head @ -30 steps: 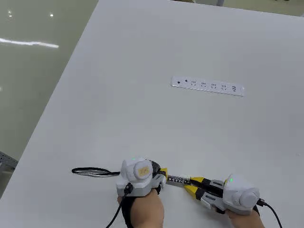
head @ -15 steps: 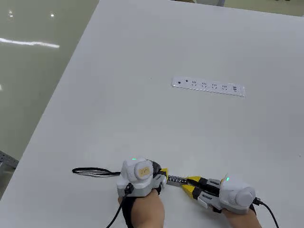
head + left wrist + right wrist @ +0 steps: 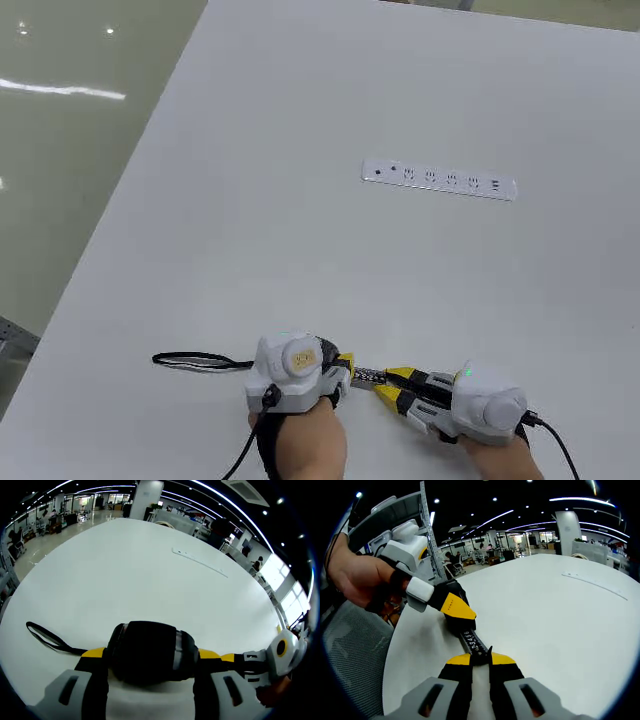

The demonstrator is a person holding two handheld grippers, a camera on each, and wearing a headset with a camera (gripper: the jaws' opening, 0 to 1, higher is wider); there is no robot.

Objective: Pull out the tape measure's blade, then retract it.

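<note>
My left gripper [image 3: 150,654] is shut on the black tape measure case [image 3: 145,647], held between its yellow-tipped jaws just above the table. The case's black wrist strap [image 3: 47,636] trails off to the left on the tabletop. A short length of the blade [image 3: 474,642], with printed numbers, runs from the case to my right gripper [image 3: 479,661], which is shut on the blade's end. In the head view the left gripper [image 3: 338,372] and right gripper [image 3: 388,386] sit close together near the table's front edge, with the blade [image 3: 368,376] and strap [image 3: 195,360] visible.
A white power strip [image 3: 440,181] lies flat farther back on the white table [image 3: 300,200]; it also appears as the power strip [image 3: 200,562] and the power strip [image 3: 594,586]. The table's left edge drops to a glossy floor [image 3: 70,150]. A cable trails from each gripper.
My right gripper has moved left toward the left gripper, and the exposed blade between them has grown shorter. The left gripper and case have stayed put.
</note>
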